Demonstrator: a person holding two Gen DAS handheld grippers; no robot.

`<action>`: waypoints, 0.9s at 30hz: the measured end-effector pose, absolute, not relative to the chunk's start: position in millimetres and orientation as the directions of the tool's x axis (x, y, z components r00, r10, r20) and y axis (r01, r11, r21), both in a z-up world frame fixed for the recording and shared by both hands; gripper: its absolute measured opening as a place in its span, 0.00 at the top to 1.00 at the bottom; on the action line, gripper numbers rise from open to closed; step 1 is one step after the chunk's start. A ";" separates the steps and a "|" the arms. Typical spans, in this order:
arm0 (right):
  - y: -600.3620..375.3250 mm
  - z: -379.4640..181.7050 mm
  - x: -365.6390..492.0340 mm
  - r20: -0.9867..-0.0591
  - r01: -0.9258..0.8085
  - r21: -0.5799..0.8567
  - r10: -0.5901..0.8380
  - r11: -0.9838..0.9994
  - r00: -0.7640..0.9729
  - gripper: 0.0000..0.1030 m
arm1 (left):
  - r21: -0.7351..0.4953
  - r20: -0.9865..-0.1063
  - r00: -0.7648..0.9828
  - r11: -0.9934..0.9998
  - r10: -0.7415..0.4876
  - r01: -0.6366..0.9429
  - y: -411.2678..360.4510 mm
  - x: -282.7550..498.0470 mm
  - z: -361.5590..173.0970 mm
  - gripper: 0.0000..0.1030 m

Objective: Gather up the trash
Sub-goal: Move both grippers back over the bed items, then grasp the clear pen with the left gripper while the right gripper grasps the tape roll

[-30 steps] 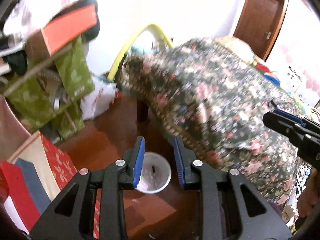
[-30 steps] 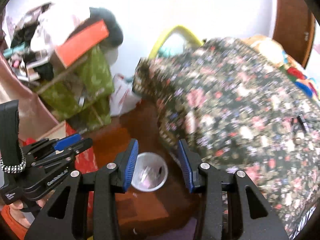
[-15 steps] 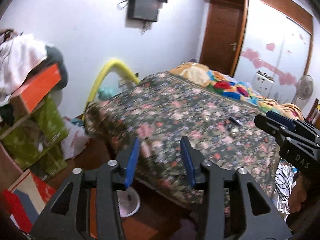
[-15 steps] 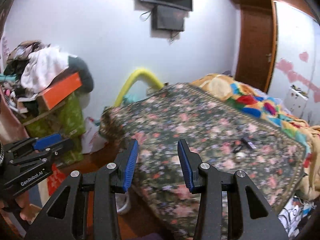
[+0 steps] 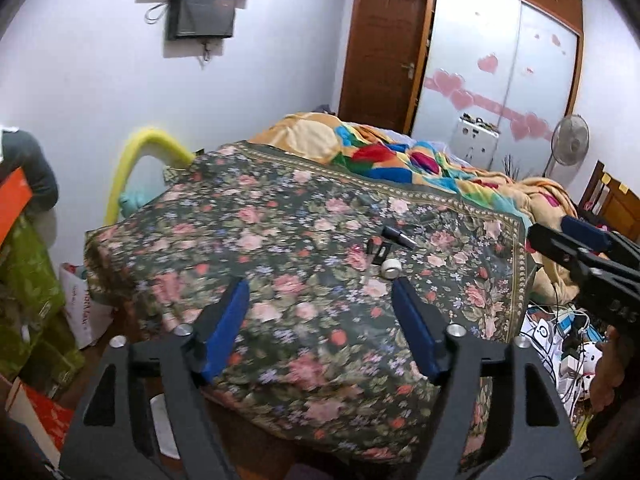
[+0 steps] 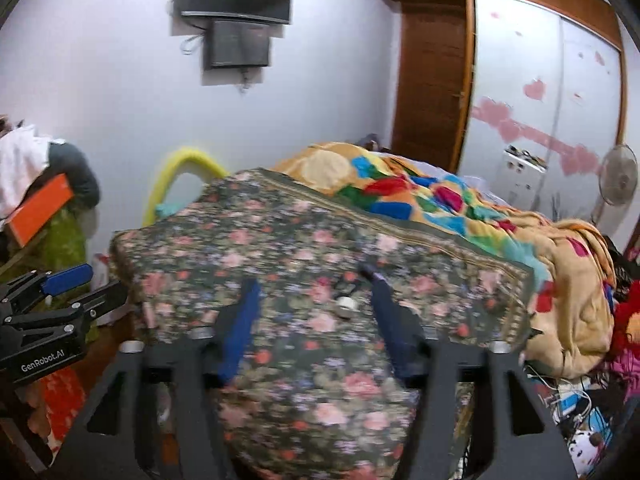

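Small trash lies on the floral bedspread (image 5: 280,240): a white tape roll (image 5: 390,268), a black tube (image 5: 398,237), a small black piece (image 5: 385,251) and a clear wrapper (image 5: 370,270). In the blurred right wrist view the roll (image 6: 346,302) and dark bits (image 6: 346,288) show too. My left gripper (image 5: 320,324) is open and empty, held above the bed's near part, short of the trash. My right gripper (image 6: 314,324) is open and empty, also short of it. Only a white edge of the bin (image 5: 164,428) shows on the floor behind the left gripper.
A colourful blanket (image 5: 400,160) covers the far half of the bed. Shelves with green bags (image 5: 24,280) and an orange box (image 6: 40,208) stand at left. Cables and clutter (image 5: 560,332) lie on the floor at right. A fan (image 5: 570,146) and wardrobe stand behind.
Both grippers have tilted up from the white bin on the floor to face the bed top. Both jaws have opened wider.
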State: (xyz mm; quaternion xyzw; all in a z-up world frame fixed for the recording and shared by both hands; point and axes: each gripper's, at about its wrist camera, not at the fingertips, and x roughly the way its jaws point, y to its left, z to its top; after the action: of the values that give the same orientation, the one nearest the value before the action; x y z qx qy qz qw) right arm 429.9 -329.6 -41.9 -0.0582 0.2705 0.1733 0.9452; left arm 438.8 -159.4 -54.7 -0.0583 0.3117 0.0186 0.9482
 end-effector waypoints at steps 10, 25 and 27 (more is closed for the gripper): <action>-376.0 -88.6 500.7 -0.624 -0.263 0.028 0.223 0.964 0.749 0.22 | -0.118 -0.680 0.731 0.992 -0.056 -0.033 -191.3 525.7 -111.8 0.15; -354.4 -216.8 629.6 -0.797 -0.220 0.249 0.329 0.943 0.506 0.22 | -0.076 -0.774 0.630 0.997 -0.059 -0.001 -183.8 625.8 -219.5 0.15; -349.4 -230.7 643.2 -0.804 -0.203 0.286 0.349 0.937 0.481 0.22 | -0.078 -0.780 0.622 0.997 -0.067 0.010 -183.6 634.3 -227.3 0.16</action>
State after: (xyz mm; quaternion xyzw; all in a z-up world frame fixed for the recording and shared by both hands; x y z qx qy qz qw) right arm 643.2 -349.4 -230.7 0.0758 0.4832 0.1611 0.8572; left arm 634.3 -183.6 -227.3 -0.0330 0.4343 -0.0212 0.8999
